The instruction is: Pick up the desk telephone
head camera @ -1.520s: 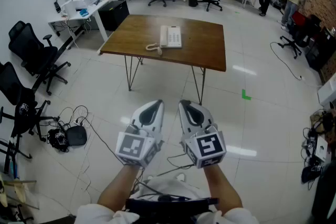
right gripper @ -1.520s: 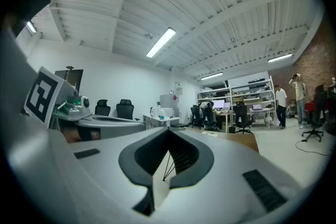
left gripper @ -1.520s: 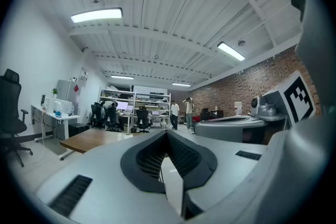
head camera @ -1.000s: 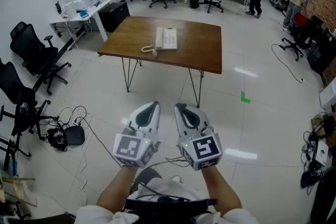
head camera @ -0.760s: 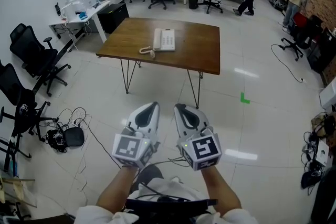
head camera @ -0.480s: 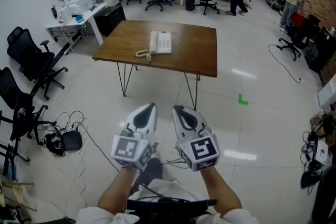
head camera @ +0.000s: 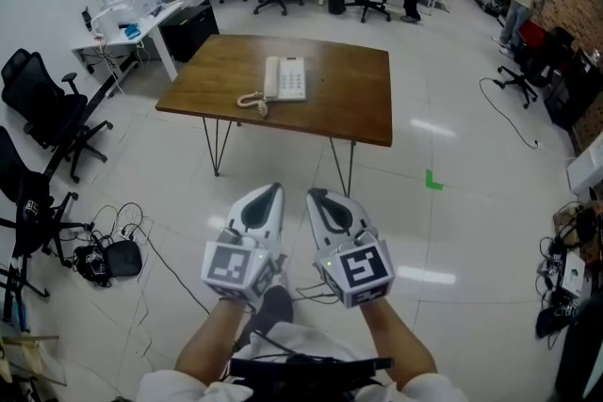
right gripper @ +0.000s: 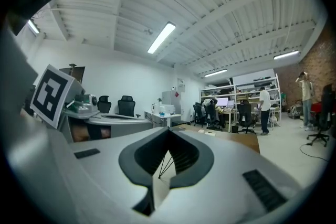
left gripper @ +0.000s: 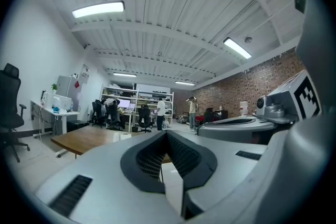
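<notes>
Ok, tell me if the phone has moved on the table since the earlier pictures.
No. Against the edges of the table, the phone lies where it did; only the view has shifted.

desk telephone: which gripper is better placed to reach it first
Left, marginally. The desk telephone lies more in line with the left gripper than the right gripper, its coiled cord trailing left. Both are shut and well short of the wooden table.
</notes>
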Available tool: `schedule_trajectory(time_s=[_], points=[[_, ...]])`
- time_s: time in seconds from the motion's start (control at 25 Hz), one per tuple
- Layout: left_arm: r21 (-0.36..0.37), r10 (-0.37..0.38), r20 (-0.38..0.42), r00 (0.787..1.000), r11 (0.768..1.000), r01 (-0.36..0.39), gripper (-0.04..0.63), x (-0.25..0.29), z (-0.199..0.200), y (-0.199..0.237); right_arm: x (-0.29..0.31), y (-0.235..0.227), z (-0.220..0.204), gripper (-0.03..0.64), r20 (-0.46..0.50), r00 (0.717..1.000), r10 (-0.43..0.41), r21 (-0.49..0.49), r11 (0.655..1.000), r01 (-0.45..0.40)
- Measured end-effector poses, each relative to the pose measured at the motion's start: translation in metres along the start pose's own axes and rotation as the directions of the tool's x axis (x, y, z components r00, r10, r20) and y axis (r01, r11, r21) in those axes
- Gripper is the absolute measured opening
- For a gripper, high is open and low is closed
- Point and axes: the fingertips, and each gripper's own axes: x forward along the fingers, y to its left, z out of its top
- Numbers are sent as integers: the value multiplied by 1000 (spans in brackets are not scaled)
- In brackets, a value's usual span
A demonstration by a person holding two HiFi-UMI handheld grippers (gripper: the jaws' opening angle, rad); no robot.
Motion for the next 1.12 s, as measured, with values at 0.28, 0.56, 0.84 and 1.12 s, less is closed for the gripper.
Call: schedule_trajectory(time_s=[0.28,0.56,0.84,1.12], points=[[-7,-4,-11,1000,1000,4,0,30,-3,32,41,-16,1,0,-22,1000,-6,-7,1000,6],[-23,-15,-23,1000,1000,14,0,56,-5,61,76,-26,4,0,-43,999,-16,-13,1000,15],[-44,-36,-49,998,998,34,0,82,-11,93,114,-37,4,0,-59,997,-49,17,999,50],[-68,-72,-60,996,995,68,0,111,-20,121,153,-52,2,0,-82,993,-81,37,996,84]])
